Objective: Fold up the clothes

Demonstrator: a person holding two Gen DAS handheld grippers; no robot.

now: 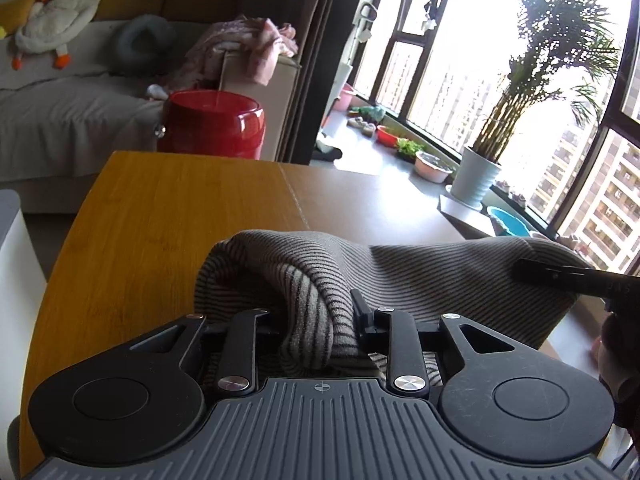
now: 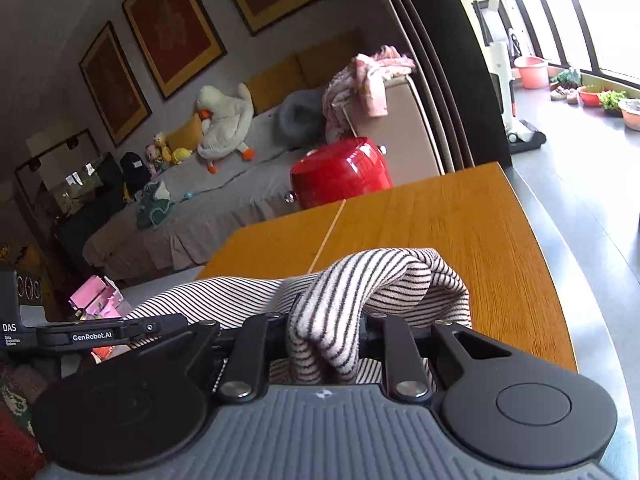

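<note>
Left wrist view: the left gripper (image 1: 320, 320) is clamped on a bunched fold of the ribbed, thin-striped grey garment (image 1: 440, 276), held above the near edge of the wooden table (image 1: 160, 216). A glossy red drum-shaped stool (image 1: 212, 124) stands beyond the far edge.

Right wrist view: the right gripper (image 2: 324, 340) pinches another bunch of the same garment (image 2: 380, 276) above the table's near corner; the left gripper (image 2: 120, 332) holds the cloth's other end.

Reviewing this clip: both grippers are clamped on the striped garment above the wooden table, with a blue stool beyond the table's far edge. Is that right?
Not quite: the stool is red, not blue, as the left wrist view shows. The rest holds: the left gripper and right gripper are both clamped on the striped garment above the wooden table.
</note>
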